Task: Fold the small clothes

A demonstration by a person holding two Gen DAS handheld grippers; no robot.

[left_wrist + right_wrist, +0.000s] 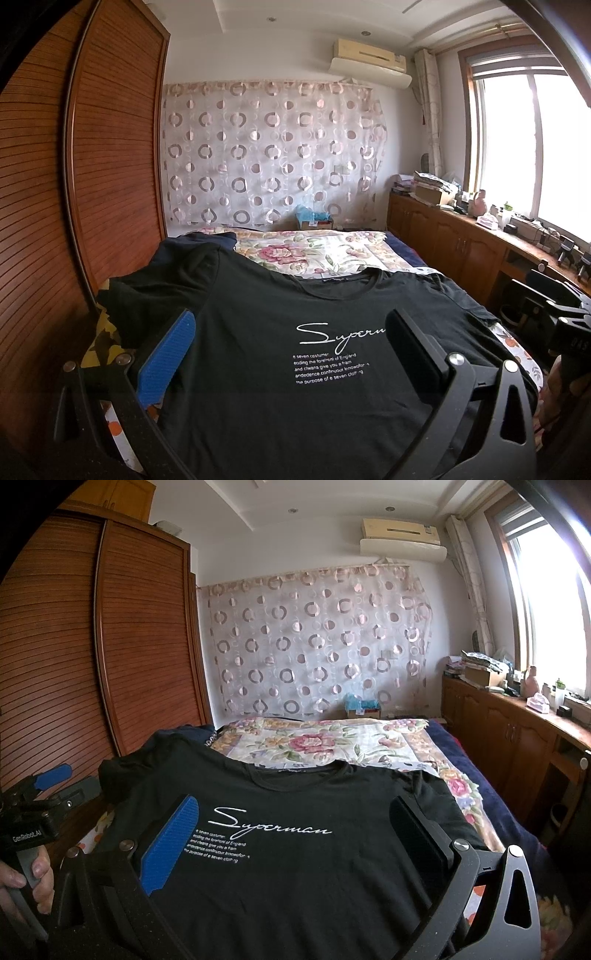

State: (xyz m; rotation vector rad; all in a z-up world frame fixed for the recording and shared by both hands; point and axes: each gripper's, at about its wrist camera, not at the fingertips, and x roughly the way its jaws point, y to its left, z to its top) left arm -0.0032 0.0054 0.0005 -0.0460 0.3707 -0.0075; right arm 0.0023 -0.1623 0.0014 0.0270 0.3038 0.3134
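Observation:
A black T-shirt [280,369] with white "Superman" script lies face up on the floral bedspread [314,254], its collar [340,286] pointing away from me. The left sleeve [147,295] is bunched near the wardrobe. My left gripper [291,317] hovers open over the shirt's chest, with its blue pad [166,354] left of the print and its black pad [413,343] covering the end of the word. My right gripper [293,801] is also open above the same shirt [295,867], empty. In the right wrist view a hand [33,878] holds the left gripper [68,782] at the far left.
A slatted wooden wardrobe [110,166] runs along the bed's left side. A low wooden cabinet [461,240] with clutter stands under the window on the right. A dark navy garment [199,240] lies behind the shirt. A cardboard box [314,221] sits at the bed's far end.

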